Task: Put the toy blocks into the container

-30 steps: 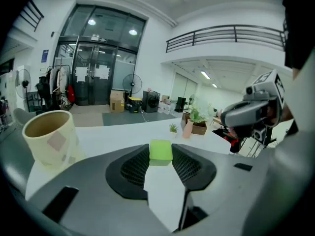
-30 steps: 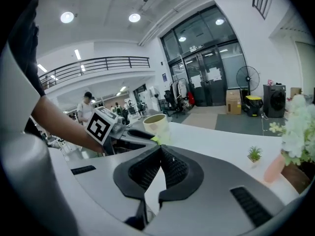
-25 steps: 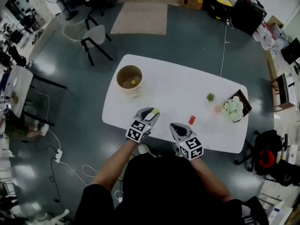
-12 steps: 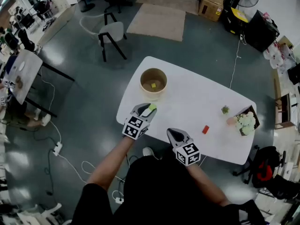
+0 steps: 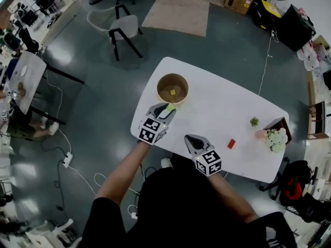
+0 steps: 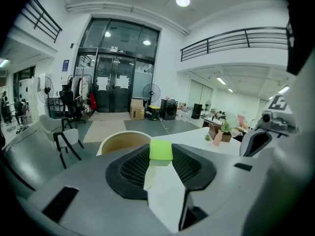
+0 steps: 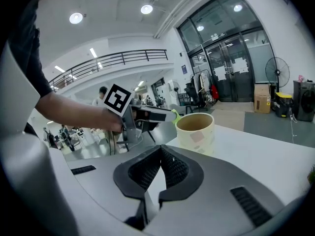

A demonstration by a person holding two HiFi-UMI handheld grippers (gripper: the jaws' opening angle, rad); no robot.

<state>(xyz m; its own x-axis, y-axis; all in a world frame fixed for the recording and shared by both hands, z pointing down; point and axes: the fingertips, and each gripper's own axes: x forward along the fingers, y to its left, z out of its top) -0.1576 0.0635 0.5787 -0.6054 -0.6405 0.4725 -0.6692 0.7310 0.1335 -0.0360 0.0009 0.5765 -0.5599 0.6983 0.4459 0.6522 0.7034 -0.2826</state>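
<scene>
Container (image 5: pixel 160 87) holding yellow block (image 5: pixel 172 92), green block (image 5: pixel 170 108) gripped

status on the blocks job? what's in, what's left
Done: one yellow block lies in the container. In hand: the left gripper clamps a green block, close to the container's rim. Left: that drop, plus the red block lying on the table. The right gripper is shut, empty.
</scene>
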